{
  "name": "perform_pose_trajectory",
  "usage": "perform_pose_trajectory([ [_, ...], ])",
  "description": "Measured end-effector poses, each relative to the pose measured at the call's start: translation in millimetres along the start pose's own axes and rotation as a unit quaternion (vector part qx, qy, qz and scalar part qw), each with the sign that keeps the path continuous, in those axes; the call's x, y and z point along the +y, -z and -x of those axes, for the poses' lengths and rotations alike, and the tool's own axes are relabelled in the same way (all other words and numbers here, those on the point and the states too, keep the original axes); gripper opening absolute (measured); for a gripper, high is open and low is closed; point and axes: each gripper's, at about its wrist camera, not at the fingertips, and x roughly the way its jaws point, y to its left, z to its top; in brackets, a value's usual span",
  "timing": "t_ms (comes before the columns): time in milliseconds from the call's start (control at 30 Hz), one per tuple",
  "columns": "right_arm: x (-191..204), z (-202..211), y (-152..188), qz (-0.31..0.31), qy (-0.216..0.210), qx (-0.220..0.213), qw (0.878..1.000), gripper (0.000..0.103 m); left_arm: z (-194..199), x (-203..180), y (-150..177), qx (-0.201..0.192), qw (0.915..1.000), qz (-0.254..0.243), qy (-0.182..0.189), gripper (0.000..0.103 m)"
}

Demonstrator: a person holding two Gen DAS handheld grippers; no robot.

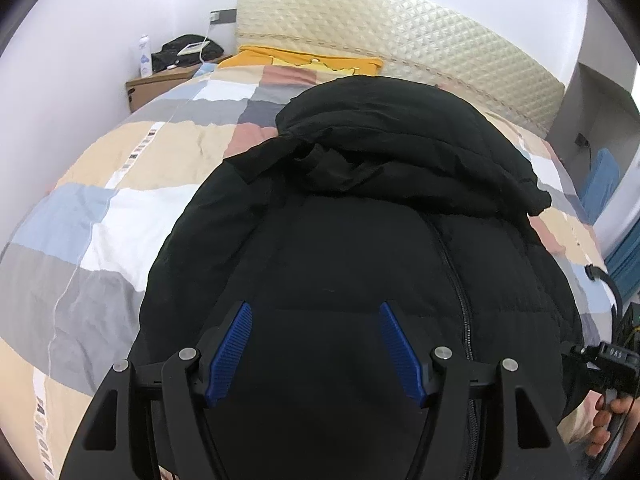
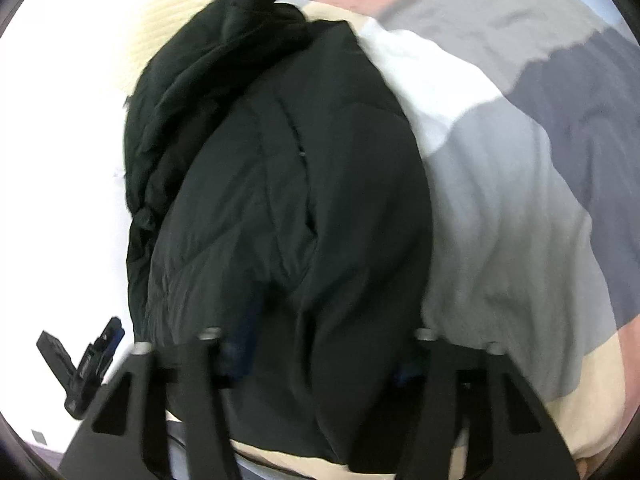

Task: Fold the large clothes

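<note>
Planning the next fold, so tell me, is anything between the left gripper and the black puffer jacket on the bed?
Nothing visible. The left gripper hangs open directly over the black puffer jacket, only dark fabric between its blue pads.

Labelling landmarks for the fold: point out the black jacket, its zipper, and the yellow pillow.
black jacket (image 1: 340, 248): left wrist view, on the quilted front panel.
zipper (image 1: 456, 276): left wrist view, midway along the closed teeth line.
yellow pillow (image 1: 280, 56): left wrist view, on its top face by the headboard.
</note>
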Motion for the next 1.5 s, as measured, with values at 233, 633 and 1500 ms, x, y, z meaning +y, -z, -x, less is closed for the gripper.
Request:
perform_pose_trajectory([
  [233, 21, 26, 0, 0.052, -0.021, -0.052, 0.997, 0.011, -8, 11, 4, 0.05, 0.9957, 0.031, 0.072, 0.066],
  [633, 10, 34, -2, 0.025, -0.03, -0.056, 0.998, 0.011, 6, 76, -20, 0.117, 0.983, 0.089, 0.11, 0.077],
  [1500, -31, 9, -5, -0.104, 0.061, -0.012, 0.993, 0.082, -112, 135, 19, 0.3, 0.9287, 0.1, 0.194, 0.096],
])
